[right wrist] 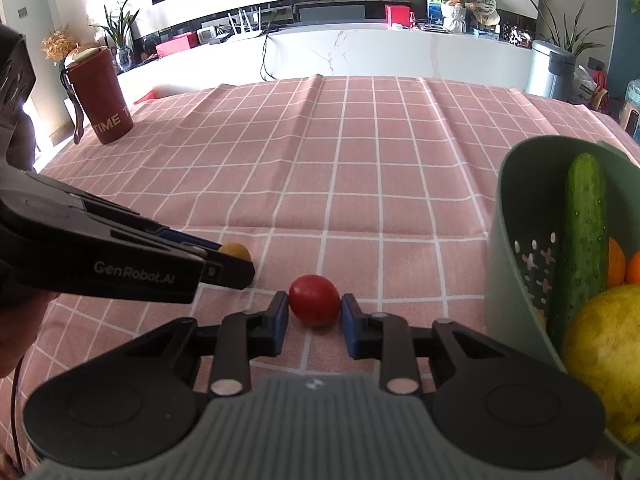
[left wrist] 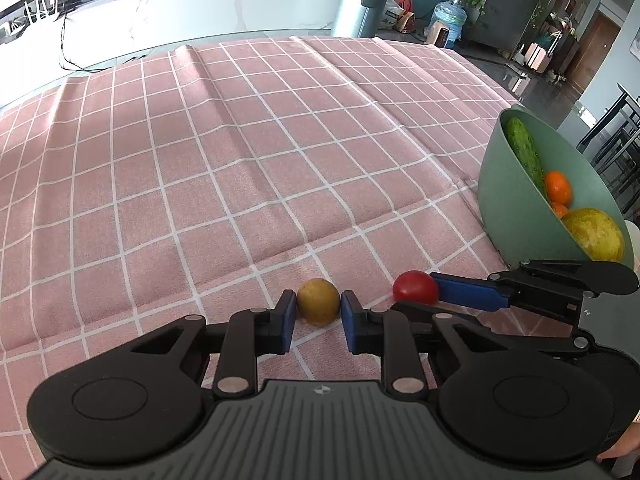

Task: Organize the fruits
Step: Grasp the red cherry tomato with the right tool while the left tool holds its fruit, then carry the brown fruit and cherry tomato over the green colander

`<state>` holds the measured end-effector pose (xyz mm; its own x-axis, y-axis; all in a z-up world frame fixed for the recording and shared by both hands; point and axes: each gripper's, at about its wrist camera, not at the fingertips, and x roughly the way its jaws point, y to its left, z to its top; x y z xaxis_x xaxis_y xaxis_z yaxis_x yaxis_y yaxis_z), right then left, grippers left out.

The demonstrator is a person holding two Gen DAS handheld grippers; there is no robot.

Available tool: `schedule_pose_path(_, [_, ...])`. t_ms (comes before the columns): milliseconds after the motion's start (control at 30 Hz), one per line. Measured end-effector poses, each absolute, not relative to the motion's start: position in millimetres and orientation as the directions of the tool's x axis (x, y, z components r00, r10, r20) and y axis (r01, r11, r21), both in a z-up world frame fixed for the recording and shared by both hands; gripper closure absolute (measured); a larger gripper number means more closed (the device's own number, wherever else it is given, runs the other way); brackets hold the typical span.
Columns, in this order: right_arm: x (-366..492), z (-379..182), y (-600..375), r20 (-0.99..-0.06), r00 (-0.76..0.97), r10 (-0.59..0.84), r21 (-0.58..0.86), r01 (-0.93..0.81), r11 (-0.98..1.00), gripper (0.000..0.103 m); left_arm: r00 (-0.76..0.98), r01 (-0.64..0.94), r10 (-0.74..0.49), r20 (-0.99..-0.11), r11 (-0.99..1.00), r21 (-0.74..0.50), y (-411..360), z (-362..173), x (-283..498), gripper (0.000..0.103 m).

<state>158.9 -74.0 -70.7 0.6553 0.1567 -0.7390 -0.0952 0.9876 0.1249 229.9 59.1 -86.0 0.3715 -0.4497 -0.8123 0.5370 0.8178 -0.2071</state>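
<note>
Yellow fruit [left wrist: 318, 301] pinched by left gripper [left wrist: 318, 307]; tomato [right wrist: 314, 299] by right gripper [right wrist: 314, 312] (bowl [right wrist: 516, 240] cropped).

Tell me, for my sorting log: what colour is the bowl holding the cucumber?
Pale sage green bowl, clearest in the right wrist view.

A round yellow-brown fruit [left wrist: 318, 301] and red tomato [right wrist: 314, 300] lie near the green bowl [right wrist: 516, 280].
</note>
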Motion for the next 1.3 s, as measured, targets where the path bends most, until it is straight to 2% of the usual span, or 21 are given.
schedule_pose_path(633, [135.1,-41.5,-82.6,-0.745,0.648,0.159,0.118,-0.108,0.987,0.08,0.388,0.515,-0.423,-0.819,0.837,-0.188,47.2,-61.0,204.3,0.077])
schedule_pose_path(933, [97.9,-3.0,-102.5,-0.723,0.677,0.14,0.098,-0.099,0.99,0.08,0.402,0.539,-0.407,-0.82,0.829,-0.147,14.7,-31.4,170.9,0.077])
schedule_pose_path(1300, [52.1,40.8,-173.1,-0.674,0.73,0.112,0.125,-0.036,0.991,0.079,0.419,0.646,-0.426,-0.802,0.761,-0.066,-54.1,9.3,131.4,0.077])
